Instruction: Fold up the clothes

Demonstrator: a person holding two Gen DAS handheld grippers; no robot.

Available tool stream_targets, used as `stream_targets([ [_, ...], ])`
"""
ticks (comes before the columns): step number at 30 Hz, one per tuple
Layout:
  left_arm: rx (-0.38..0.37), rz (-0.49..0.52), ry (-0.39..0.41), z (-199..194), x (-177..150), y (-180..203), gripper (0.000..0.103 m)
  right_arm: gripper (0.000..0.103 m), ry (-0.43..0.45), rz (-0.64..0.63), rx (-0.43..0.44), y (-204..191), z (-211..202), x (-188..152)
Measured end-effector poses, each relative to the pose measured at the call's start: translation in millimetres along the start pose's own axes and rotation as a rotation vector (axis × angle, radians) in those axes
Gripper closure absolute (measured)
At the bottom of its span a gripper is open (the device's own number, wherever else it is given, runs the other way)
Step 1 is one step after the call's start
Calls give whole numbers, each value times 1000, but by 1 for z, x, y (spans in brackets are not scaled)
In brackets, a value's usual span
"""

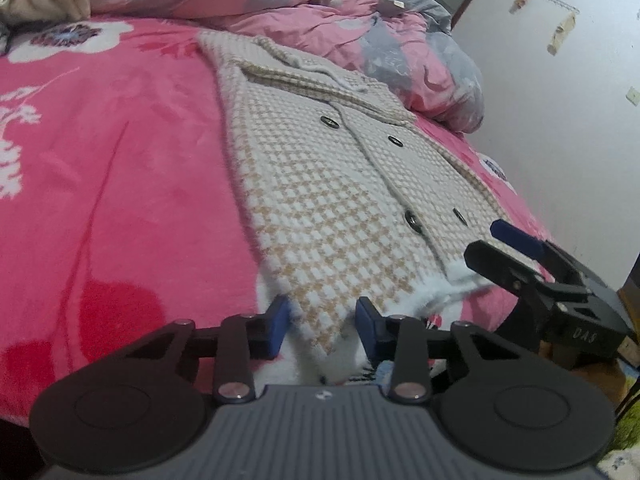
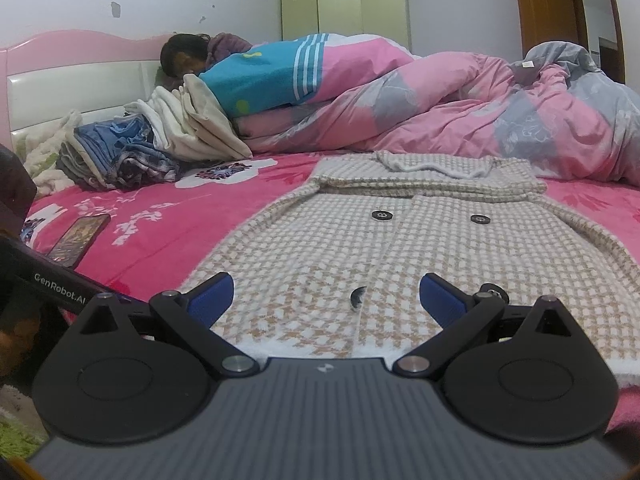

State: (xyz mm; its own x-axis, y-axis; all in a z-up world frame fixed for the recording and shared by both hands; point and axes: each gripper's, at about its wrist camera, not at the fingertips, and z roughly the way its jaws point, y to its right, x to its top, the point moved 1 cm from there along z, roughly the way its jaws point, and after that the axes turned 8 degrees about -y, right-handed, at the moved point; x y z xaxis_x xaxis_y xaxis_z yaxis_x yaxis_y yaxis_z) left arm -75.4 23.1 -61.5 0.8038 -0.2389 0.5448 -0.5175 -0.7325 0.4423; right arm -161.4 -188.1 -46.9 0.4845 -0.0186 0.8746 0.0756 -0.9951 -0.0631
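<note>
Your checked coat (image 2: 400, 248) lies flat on the pink bed (image 1: 120, 168), front side up, its dark buttons (image 2: 380, 215) showing and the collar end toward the rumpled pink and grey quilt (image 2: 480, 108). Your left tool (image 1: 323, 326) sits at the coat's near hem corner, its blue pads (image 1: 278, 328) apart with the fabric edge between them, not pinched. Your right tool (image 2: 326, 296) hovers over the hem with its fingers spread wide. Beside the coat a phone (image 2: 78, 240) rests on the bed, a stack of folded clothes (image 2: 120, 160) beyond it.
</note>
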Motion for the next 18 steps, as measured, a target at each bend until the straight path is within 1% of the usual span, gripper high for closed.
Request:
stream_targets([
  [2, -2, -7, 3, 0, 0, -1, 67, 3, 0, 0, 2, -1, 0, 0],
  [3, -2, -8, 6, 0, -1, -1, 69, 3, 0, 0, 3, -2, 0, 0],
  [6, -13, -18, 16, 0, -1, -5, 85, 3, -3, -1, 6, -3, 2, -1],
  [10, -60, -69, 32, -3, 0, -13, 93, 3, -9, -25, 12, -7, 2, 0],
  [11, -72, -76, 39, -4, 0, -14, 94, 3, -13, -40, 15, -8, 2, 0],
  [14, -93, -77, 51, -7, 1, -14, 96, 3, -36, -145, 49, -20, -2, 1],
  [18, -143, -117, 68, -10, 4, -17, 96, 3, -55, -329, 103, -41, -5, -2],
])
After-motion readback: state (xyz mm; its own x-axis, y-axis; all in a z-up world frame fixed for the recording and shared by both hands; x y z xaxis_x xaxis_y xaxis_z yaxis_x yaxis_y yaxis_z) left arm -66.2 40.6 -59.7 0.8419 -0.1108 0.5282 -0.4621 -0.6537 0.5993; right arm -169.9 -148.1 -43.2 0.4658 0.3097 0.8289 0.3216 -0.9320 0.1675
